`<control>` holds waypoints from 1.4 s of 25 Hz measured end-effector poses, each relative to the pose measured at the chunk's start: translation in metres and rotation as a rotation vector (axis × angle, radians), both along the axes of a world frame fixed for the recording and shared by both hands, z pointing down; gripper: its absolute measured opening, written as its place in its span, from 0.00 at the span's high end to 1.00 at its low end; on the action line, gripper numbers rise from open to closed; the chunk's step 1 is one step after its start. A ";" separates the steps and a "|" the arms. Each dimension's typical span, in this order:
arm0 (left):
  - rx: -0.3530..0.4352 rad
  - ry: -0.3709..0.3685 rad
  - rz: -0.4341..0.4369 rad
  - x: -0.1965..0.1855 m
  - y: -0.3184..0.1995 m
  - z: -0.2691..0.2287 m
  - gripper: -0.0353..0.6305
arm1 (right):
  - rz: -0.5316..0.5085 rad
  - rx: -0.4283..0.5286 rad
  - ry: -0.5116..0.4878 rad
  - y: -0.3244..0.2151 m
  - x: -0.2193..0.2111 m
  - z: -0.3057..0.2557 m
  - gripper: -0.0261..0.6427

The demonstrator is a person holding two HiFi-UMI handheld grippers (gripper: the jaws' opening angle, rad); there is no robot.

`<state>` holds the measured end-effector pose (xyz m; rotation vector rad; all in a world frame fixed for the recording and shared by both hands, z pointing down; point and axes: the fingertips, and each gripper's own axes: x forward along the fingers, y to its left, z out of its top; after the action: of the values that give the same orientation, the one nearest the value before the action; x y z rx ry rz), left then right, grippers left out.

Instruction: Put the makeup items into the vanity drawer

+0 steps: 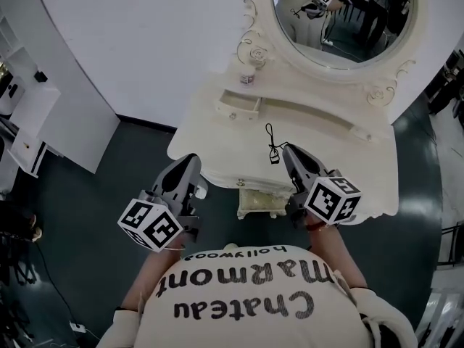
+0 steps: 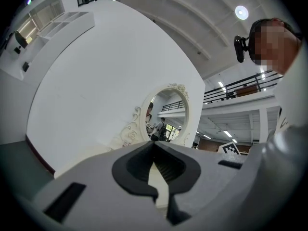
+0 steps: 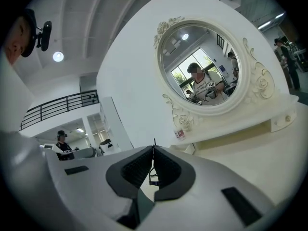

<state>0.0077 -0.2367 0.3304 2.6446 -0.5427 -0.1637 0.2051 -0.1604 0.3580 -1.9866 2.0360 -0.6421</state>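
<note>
The cream vanity (image 1: 217, 133) stands in front of me under its oval mirror (image 1: 341, 20). A small drawer (image 1: 238, 107) on the raised back shelf is pulled out. Near the front edge of the top lies a small black item (image 1: 274, 156) with a thin black cord. My right gripper (image 1: 287, 151) is shut, its tip just right of that item, which shows low between the jaws as the black item (image 3: 153, 177). Off the vanity's front left corner, my left gripper (image 1: 192, 159) is shut and holds nothing. A small jar (image 1: 247, 77) stands on the back shelf.
A cream box-like part (image 1: 261, 203) sticks out under the vanity's front edge between the grippers. White wall panels (image 1: 130, 42) curve behind the vanity, with dark floor (image 1: 87, 216) to the left. The mirror (image 3: 202, 66) reflects a person with grippers.
</note>
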 end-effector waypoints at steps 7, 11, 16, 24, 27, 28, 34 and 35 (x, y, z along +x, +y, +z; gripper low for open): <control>-0.036 0.011 -0.050 -0.023 -0.036 0.015 0.94 | 0.004 -0.084 0.039 -0.024 0.005 0.025 0.91; -0.059 0.007 -0.119 -0.037 -0.051 0.028 0.94 | -0.013 -0.117 0.057 -0.041 0.016 0.036 0.91; -0.075 -0.002 -0.187 -0.046 -0.066 0.036 0.94 | -0.066 -0.111 0.089 -0.069 0.028 0.037 0.91; -0.063 0.000 -0.291 -0.049 -0.089 0.024 0.94 | -0.136 -0.126 0.113 -0.125 0.060 0.034 0.91; -0.064 -0.009 -0.348 -0.058 -0.095 0.023 0.94 | -0.179 -0.145 0.133 -0.146 0.070 0.037 0.91; -0.067 -0.010 -0.370 -0.063 -0.096 0.024 0.94 | -0.195 -0.152 0.139 -0.153 0.071 0.039 0.91; -0.073 -0.021 -0.488 -0.089 -0.103 0.025 0.94 | -0.296 -0.174 0.188 -0.198 0.066 0.050 0.91; -0.071 -0.026 -0.503 -0.093 -0.104 0.024 0.94 | -0.305 -0.175 0.199 -0.204 0.066 0.051 0.91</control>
<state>-0.0850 -0.3406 0.3548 2.3937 -1.1900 -0.2539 0.2712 -0.3648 0.4091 -1.9131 2.5139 -0.7305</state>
